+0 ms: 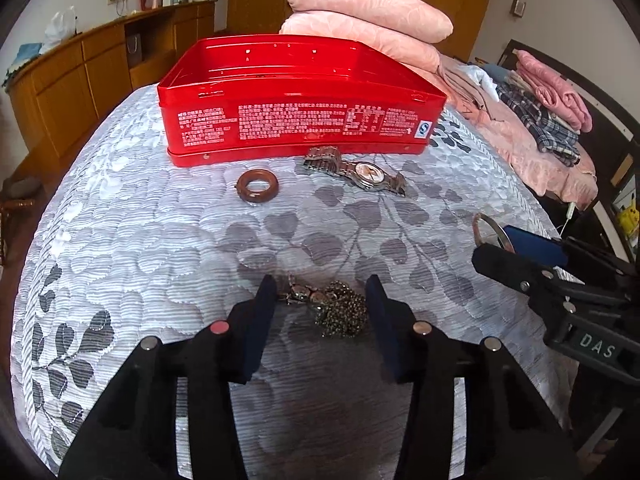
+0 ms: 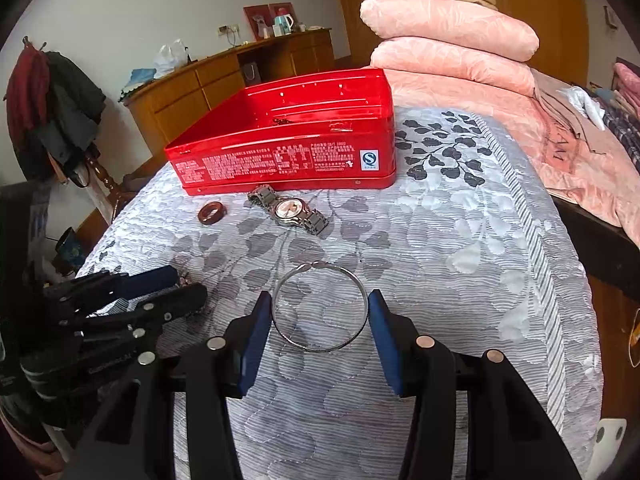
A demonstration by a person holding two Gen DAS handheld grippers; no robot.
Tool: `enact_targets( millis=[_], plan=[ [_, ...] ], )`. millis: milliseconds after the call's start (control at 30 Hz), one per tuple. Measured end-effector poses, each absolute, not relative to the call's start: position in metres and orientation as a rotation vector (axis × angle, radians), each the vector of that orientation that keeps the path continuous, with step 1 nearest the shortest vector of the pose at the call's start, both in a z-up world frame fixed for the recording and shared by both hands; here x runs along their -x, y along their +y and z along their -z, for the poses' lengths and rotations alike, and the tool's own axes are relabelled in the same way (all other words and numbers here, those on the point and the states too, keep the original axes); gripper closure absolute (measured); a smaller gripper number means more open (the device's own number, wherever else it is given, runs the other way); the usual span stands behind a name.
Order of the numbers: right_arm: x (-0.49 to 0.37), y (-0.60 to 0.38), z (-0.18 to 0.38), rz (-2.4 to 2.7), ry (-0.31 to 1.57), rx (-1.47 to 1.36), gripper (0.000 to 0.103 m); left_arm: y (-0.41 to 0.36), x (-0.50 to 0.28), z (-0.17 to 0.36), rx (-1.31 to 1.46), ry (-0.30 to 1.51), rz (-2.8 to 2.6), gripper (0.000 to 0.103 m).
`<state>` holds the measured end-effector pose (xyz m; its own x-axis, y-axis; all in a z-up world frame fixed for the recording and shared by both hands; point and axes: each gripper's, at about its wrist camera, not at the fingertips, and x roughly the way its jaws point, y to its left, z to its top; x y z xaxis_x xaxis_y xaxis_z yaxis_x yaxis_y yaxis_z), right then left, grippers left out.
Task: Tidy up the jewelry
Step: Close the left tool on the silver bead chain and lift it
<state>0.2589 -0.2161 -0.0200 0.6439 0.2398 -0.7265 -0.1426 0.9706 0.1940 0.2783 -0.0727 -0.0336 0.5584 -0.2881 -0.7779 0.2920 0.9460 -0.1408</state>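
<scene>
The left gripper (image 1: 320,300) straddles a bead necklace (image 1: 334,310) on the bed (image 1: 160,260), jaws apart and not pinching it. The right gripper (image 2: 320,316) brackets a bangle (image 2: 362,294), pads seemingly touching its rim. Beyond both, ring (image 1: 257,185) and watch (image 1: 356,171) front the open tin (image 1: 300,120), probably the destination; nothing blocks it.

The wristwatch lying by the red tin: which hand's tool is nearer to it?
Hard to separate; both sit well short of the wristwatch. The right gripper straddles the silver bangle; the left gripper straddles the bead necklace.
</scene>
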Motion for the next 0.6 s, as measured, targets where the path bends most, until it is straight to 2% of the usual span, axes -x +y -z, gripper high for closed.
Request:
enact_targets(
  millis=[67, 133, 167, 200, 433, 467, 533, 567, 600],
  plan=[
    [-0.259, -0.216, 0.020, -0.219, 0.845, -0.123, 0.054, -0.073, -0.277, 0.033, -0.003, 0.914, 0.342, 0.061],
    [-0.259, -0.215, 0.020, -0.220, 0.846, -0.122, 0.054, -0.071, -0.274, 0.031, 0.004, 0.897, 0.343, 0.067],
    [-0.259, -0.215, 0.020, -0.219, 0.845, -0.124, 0.054, -0.069, -0.272, 0.028, 0.011, 0.878, 0.338, 0.078],
    [-0.259, -0.215, 0.020, -0.218, 0.845, -0.125, 0.054, -0.067, -0.272, 0.027, 0.009, 0.870, 0.326, 0.102],
    [-0.256, -0.207, 0.020, -0.224, 0.846, -0.112, 0.054, -0.052, -0.271, 0.027, 0.090, 0.911, 0.372, 0.102],
    [-0.256, -0.206, 0.020, -0.223, 0.846, -0.112, 0.054, -0.051, -0.270, 0.026, 0.092, 0.911, 0.375, 0.100],
    [-0.255, -0.206, 0.020, -0.223, 0.846, -0.113, 0.054, -0.050, -0.265, 0.022, 0.089, 0.903, 0.370, 0.077],
    [-0.255, -0.206, 0.020, -0.223, 0.845, -0.113, 0.054, -0.050, -0.263, 0.021, 0.090, 0.902, 0.369, 0.053],
    [-0.255, -0.206, 0.019, -0.222, 0.845, -0.113, 0.054, -0.052, -0.260, 0.020, 0.088, 0.896, 0.377, 0.046]
  ],
)
